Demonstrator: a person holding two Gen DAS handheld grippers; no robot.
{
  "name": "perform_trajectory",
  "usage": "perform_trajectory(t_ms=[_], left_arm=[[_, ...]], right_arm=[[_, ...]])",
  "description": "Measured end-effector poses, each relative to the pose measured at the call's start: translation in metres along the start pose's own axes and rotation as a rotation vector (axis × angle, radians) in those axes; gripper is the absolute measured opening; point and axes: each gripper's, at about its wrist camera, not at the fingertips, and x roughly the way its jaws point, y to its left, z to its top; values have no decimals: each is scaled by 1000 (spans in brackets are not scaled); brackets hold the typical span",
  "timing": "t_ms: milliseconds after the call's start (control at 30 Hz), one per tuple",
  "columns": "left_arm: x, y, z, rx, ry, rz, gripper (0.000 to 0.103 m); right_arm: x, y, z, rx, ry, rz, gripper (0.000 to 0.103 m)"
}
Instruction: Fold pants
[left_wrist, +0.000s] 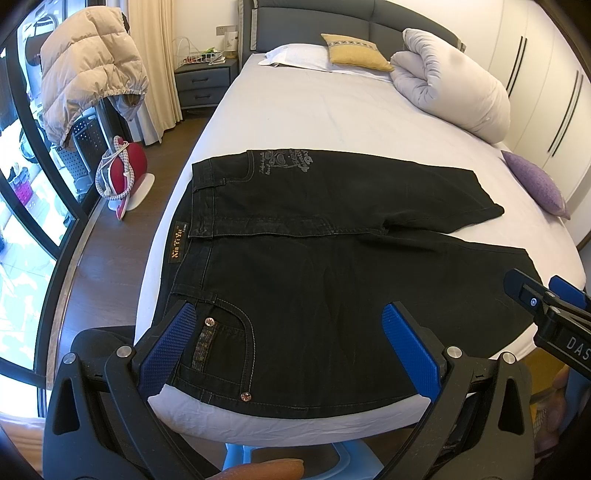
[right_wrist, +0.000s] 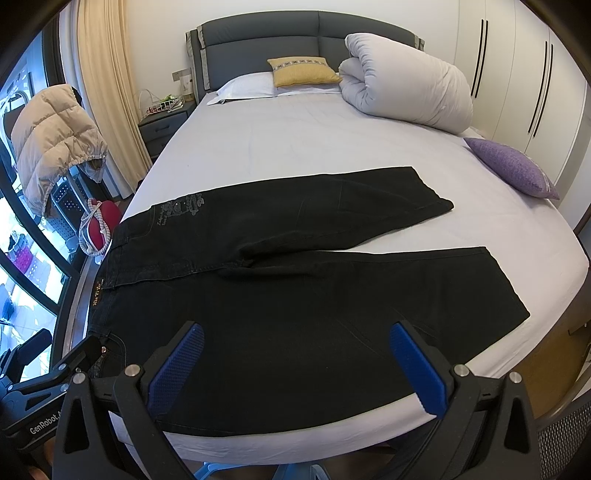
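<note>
Black jeans (left_wrist: 314, 280) lie flat across the near end of the bed (left_wrist: 295, 110), waistband to the left, both legs spread to the right. They also show in the right wrist view (right_wrist: 295, 295). My left gripper (left_wrist: 284, 347) is open, above the near hip pocket, holding nothing. My right gripper (right_wrist: 295, 365) is open over the near leg, holding nothing. The right gripper shows at the right edge of the left wrist view (left_wrist: 535, 299); the left gripper shows at the lower left of the right wrist view (right_wrist: 88, 350).
A rolled white duvet (left_wrist: 454, 81), a yellow cushion (left_wrist: 354, 51) and a purple cushion (left_wrist: 535, 181) lie on the bed. A nightstand (left_wrist: 203, 81), a puffy jacket (left_wrist: 88, 66) on a rack and a red object (left_wrist: 125, 166) stand left. Wardrobe doors (right_wrist: 517, 74) are on the right.
</note>
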Motion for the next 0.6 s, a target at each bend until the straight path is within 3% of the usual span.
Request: perform_trajectory(t_ms=[600], left_arm=[[0,0,0,0,3,0,103]], right_arm=[[0,1,-1,-1,2,-2,103]])
